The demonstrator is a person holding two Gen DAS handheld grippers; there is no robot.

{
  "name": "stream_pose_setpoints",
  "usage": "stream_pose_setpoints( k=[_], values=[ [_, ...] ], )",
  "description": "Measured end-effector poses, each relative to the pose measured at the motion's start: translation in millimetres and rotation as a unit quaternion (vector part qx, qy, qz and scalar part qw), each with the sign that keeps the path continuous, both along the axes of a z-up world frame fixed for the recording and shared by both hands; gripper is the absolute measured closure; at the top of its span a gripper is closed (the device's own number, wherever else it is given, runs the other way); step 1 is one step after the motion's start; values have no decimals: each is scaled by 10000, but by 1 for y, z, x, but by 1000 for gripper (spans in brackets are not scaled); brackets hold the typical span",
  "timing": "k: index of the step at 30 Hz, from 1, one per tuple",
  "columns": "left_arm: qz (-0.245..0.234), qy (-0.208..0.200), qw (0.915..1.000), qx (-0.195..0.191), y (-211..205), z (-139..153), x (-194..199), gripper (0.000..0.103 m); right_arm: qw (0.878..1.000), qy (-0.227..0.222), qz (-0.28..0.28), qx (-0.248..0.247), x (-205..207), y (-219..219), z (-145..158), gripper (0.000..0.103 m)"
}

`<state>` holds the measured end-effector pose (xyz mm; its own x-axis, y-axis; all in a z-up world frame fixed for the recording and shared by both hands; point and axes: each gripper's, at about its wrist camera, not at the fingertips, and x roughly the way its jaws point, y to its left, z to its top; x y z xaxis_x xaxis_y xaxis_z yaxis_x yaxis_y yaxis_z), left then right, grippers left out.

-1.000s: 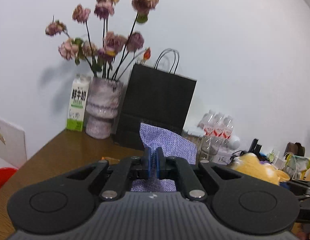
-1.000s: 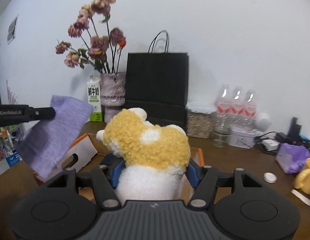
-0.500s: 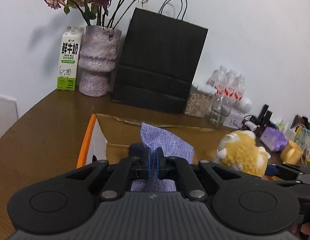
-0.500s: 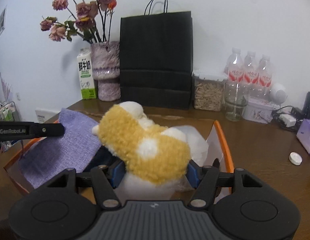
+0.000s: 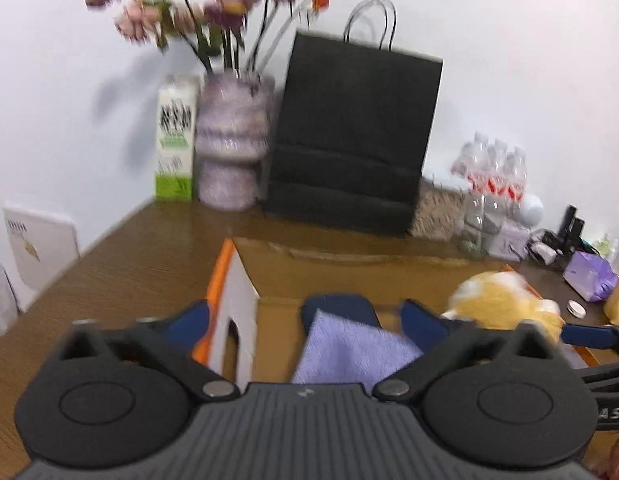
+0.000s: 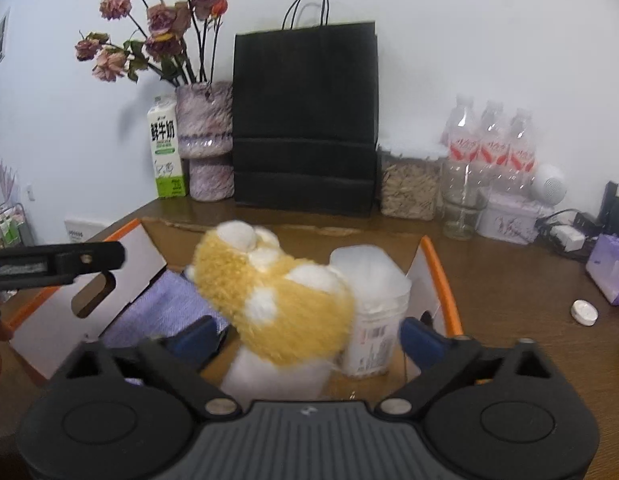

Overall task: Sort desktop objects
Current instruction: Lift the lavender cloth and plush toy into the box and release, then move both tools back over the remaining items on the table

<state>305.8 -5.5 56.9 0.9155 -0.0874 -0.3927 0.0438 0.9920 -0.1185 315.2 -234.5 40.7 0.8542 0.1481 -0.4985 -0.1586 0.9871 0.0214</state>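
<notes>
A: Both sets of jaws are springing open right now! The left gripper [image 5: 305, 320] is spread wide, pads clear of the cloth [image 5: 353, 354], which lies between them, just ahead, over the box [image 5: 269, 276].

B: Same on the right. The right gripper [image 6: 309, 338] is opening, and the plush [image 6: 275, 300] sits between the pads, neither one pressing it. It looks blurred, maybe dropping.

A: Where is it landing?

B: In the box, leaning against a white tub [image 6: 373, 300], cloth to its left.

A: So what decides the next move?

B: I'd say both items lie straight ahead and below the jaws, so each hand backs out upward. The bottle cap [image 6: 584, 313] on the desk [image 6: 509, 280] is nearer the right hand.
</notes>
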Motion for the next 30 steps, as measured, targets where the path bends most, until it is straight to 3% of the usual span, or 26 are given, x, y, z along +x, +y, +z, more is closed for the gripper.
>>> stream_pose_setpoints(
  k=[3, 18, 30],
  values=[
    [90, -182, 9997, 147, -3, 4, -7, 0, 10000, -34, 9, 67, -3, -2, 3, 0],
    [176, -139, 9992, 340, -7, 8, -12, 0, 9998, -201, 13, -7, -12, 2, 11, 0],
    [122, -531, 9970, 545, -17, 29, -44, 0, 9990, -442, 40, -54, -47, 4, 40, 0]
  ],
)
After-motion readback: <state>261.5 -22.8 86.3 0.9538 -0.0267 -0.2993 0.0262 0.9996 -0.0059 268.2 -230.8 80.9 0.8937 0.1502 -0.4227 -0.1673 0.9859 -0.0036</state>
